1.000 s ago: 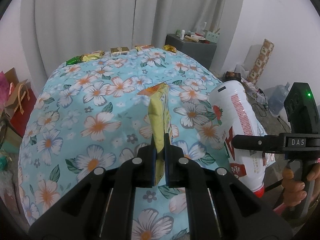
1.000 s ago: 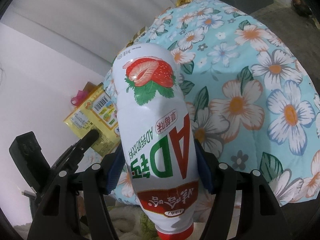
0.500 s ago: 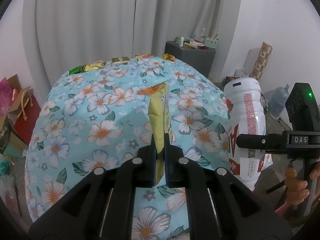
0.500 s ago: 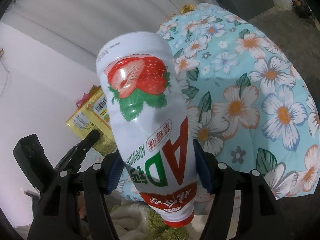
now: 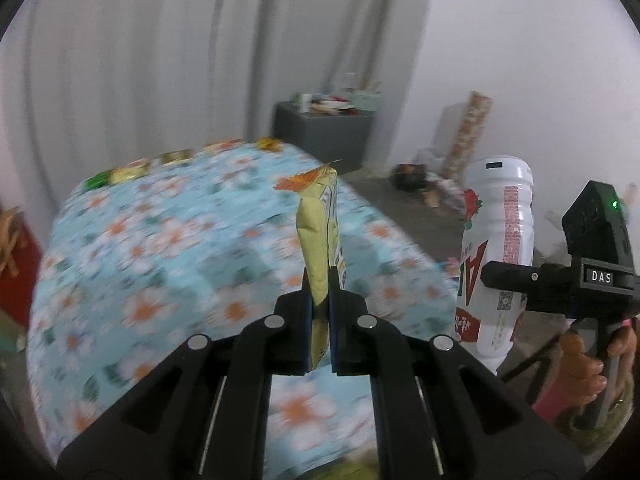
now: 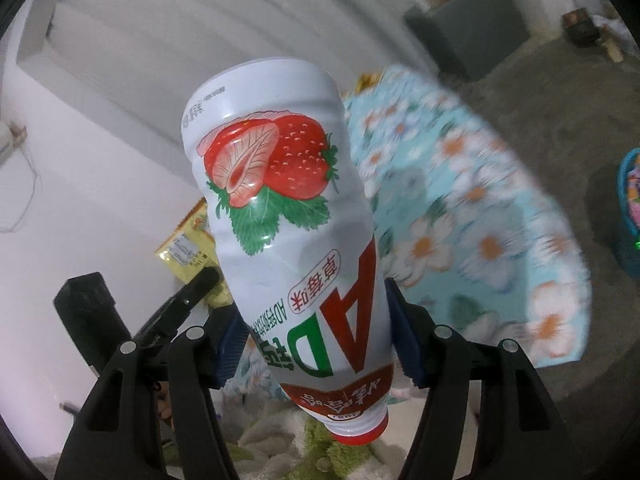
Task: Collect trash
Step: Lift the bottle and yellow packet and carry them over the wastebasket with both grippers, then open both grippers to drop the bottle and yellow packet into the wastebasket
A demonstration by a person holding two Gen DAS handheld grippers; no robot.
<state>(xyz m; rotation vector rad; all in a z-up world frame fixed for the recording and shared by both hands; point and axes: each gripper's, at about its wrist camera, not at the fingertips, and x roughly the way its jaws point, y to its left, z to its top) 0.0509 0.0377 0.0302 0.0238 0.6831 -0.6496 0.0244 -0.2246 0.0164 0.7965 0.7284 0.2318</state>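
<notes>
left jaws clamp a yellow snack packet; right jaws clamp an upside-down strawberry bottle lettered "ad".

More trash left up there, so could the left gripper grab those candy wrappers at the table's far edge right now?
Probably not. The left gripper is shut on the yellow snack packet, and the candy wrappers lie at the far edge of the floral table, well apart from it.

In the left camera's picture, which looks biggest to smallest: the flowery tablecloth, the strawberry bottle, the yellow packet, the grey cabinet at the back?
1. Flowery tablecloth
2. Strawberry bottle
3. Yellow packet, though it sits close to the camera
4. Grey cabinet, far off, so its true size is unsure
</notes>
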